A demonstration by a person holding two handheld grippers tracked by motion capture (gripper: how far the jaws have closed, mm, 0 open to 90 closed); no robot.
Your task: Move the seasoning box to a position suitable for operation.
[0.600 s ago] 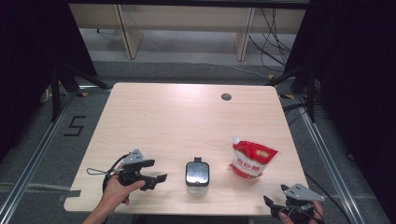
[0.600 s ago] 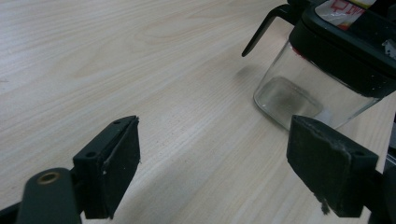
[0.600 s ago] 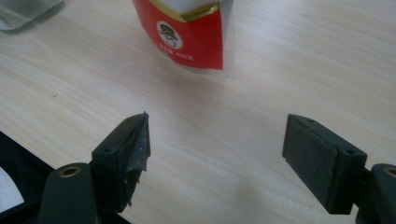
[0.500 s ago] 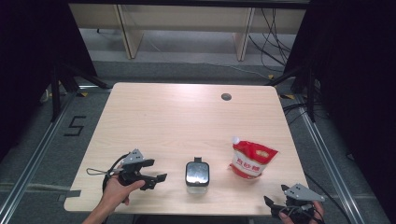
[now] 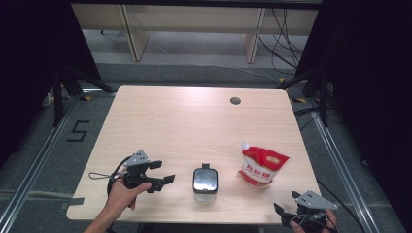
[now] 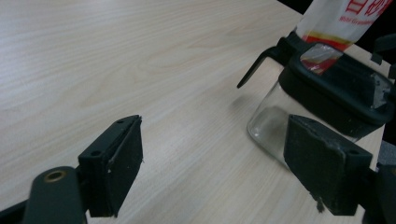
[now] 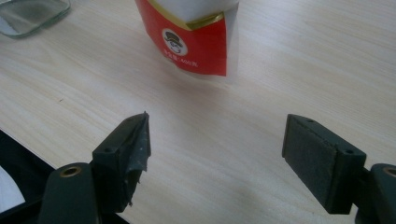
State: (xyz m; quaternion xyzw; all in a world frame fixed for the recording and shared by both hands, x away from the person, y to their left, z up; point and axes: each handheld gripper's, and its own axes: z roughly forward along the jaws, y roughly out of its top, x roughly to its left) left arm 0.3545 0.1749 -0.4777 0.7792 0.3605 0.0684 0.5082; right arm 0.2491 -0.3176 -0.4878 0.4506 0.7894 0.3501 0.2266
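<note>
A clear glass jar with a black clip lid (image 5: 205, 183) stands near the table's front edge, middle. In the left gripper view the jar (image 6: 327, 98) sits ahead and to the right of my jaws. A red and white spouted pouch (image 5: 261, 165) lies to the jar's right; the pouch (image 7: 196, 35) fills the top of the right gripper view. My left gripper (image 5: 163, 173) is open, a short way left of the jar, jaws pointing at it. My right gripper (image 5: 287, 205) is open at the front right edge, below the pouch. Nothing is between either pair of jaws.
The wooden table (image 5: 184, 126) has a round cable hole (image 5: 235, 101) at its far right. Black stands and cables flank the table on the floor. A shelf unit (image 5: 194, 19) stands behind it.
</note>
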